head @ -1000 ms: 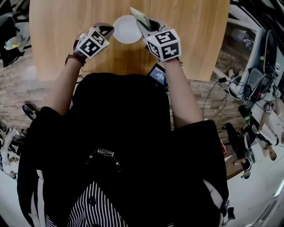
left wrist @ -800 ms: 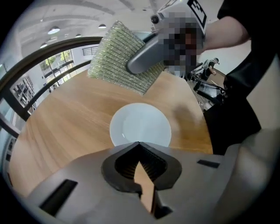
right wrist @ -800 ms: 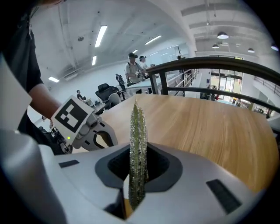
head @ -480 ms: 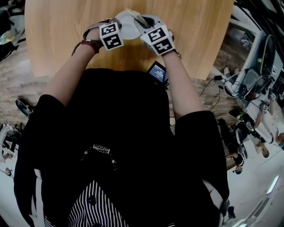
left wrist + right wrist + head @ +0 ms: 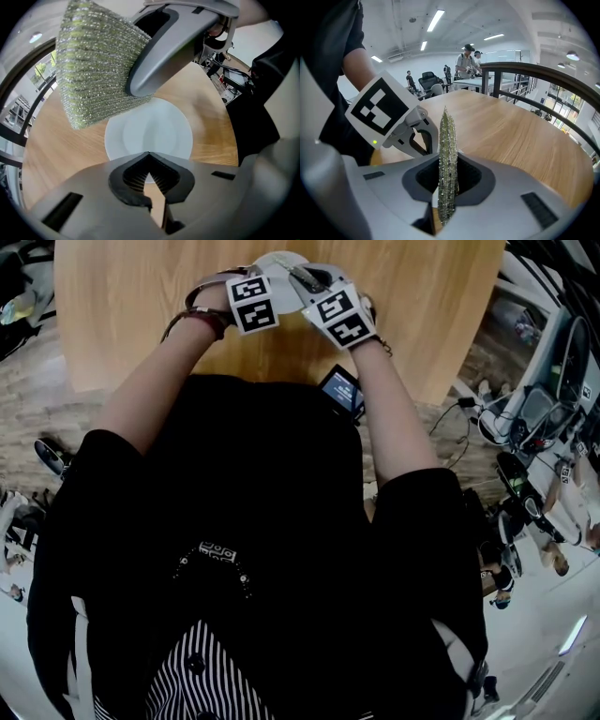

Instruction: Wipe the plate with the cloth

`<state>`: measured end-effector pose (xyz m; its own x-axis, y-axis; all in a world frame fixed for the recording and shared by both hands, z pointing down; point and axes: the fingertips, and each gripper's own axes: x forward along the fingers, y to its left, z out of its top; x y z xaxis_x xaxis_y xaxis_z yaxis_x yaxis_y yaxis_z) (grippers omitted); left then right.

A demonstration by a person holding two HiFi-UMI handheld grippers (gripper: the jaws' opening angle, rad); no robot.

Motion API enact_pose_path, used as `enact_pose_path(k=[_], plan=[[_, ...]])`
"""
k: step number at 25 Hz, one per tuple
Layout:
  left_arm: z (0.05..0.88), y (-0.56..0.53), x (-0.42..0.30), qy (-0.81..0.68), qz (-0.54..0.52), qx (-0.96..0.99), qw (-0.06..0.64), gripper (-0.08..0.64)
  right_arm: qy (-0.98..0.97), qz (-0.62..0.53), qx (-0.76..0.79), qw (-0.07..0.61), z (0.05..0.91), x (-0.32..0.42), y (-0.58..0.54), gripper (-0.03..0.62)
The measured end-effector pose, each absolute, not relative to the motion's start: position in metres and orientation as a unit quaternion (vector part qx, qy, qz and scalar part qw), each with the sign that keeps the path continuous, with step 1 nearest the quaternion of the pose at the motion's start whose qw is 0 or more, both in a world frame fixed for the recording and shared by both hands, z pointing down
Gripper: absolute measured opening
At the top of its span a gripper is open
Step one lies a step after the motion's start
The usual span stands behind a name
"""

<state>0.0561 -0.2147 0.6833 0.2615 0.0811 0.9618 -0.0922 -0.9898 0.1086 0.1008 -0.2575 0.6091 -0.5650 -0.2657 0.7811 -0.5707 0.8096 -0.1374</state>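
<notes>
Left hand-held gripper [image 5: 149,158] is closed on the near rim of the white plate [image 5: 150,131] over the wooden worktop [image 5: 56,150]. Right hand-held gripper [image 5: 446,161] clamps the green cloth [image 5: 93,70] by the plate's far edge; contact unclear.

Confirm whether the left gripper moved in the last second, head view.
Yes. The left gripper moved right: from left of the plate, apart from it, to its near rim, beside the right gripper.

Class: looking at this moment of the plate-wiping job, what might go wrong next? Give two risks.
1. The left gripper has its jaws shut over the plate, near its rim, apparently not clamping it. The plate may slide on the smooth wooden table once wiped.
2. The right gripper pinches the sparkly green cloth by one edge, so the free part could fold or pull out.
</notes>
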Motion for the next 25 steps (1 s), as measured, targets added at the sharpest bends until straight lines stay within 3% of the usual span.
enact_pose_path(k=[17, 25], plan=[[0.683, -0.215, 0.059, 0.003, 0.603, 0.791, 0.103, -0.005, -0.861, 0.065, 0.194, 0.466, 0.631, 0.095, -0.262, 0.049], [0.682, -0.217, 0.060, 0.001, 0.597, 0.796, 0.106, -0.005, -0.856, 0.142, 0.122, 0.481, 0.674, 0.085, -0.225, 0.049]])
